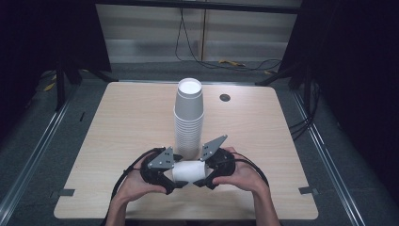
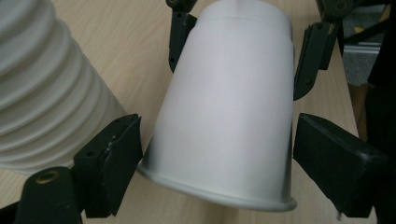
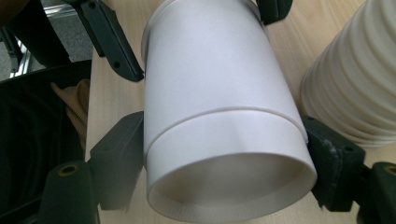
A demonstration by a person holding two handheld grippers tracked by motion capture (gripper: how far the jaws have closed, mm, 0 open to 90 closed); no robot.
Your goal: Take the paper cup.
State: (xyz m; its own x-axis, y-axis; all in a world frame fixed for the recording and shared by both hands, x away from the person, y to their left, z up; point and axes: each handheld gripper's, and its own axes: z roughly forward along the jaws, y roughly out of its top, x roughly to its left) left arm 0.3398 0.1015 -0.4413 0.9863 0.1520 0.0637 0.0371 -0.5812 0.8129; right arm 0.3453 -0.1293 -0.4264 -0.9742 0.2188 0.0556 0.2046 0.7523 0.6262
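Observation:
A single white paper cup (image 1: 188, 170) lies on its side just above the table's front middle, held at both ends. My left gripper (image 1: 173, 176) grips its rolled-rim end; in the left gripper view the left gripper (image 2: 217, 154) has both jaws pressed against the cup (image 2: 224, 107). My right gripper (image 1: 203, 174) grips the base end; in the right gripper view the right gripper (image 3: 224, 156) clamps the cup (image 3: 210, 79) on a raised ring. A tall stack of upside-down white cups (image 1: 189, 117) stands directly behind the two grippers.
The cup stack (image 2: 42, 93) (image 3: 355, 79) stands very close beside the held cup. The light wooden table (image 1: 117, 141) has a round cable hole (image 1: 225, 97) at the back right. Cables lie on the floor beyond the far edge.

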